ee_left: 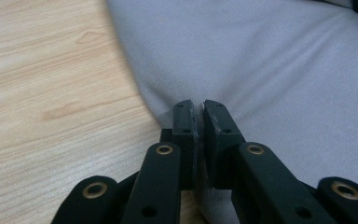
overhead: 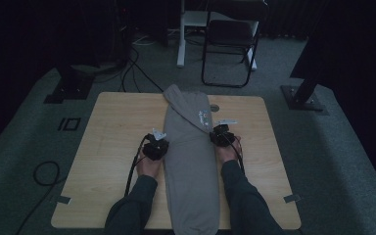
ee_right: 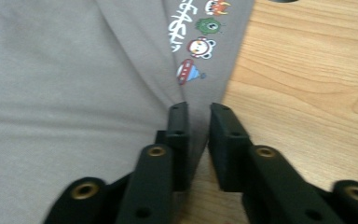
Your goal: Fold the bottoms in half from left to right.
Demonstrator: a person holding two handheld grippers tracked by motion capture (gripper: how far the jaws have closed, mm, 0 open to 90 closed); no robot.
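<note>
My left gripper (overhead: 157,145) pinches the left edge of the soft grey garment (overhead: 191,166), folded long down the middle of the pale woodgrain worktop (overhead: 112,142); my right gripper (overhead: 220,135) clamps its right edge beside small cartoon prints (ee_right: 193,46); a black chair (overhead: 230,39) stands beyond.

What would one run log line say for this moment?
scene: folded grey garment lengthwise on wooden table | left tool: pinching garment's left edge | right tool: closed on right edge beside cartoon print

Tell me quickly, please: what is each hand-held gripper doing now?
Left hand-held gripper: closed on the grey garment edge.
Right hand-held gripper: closed on its other edge.
</note>
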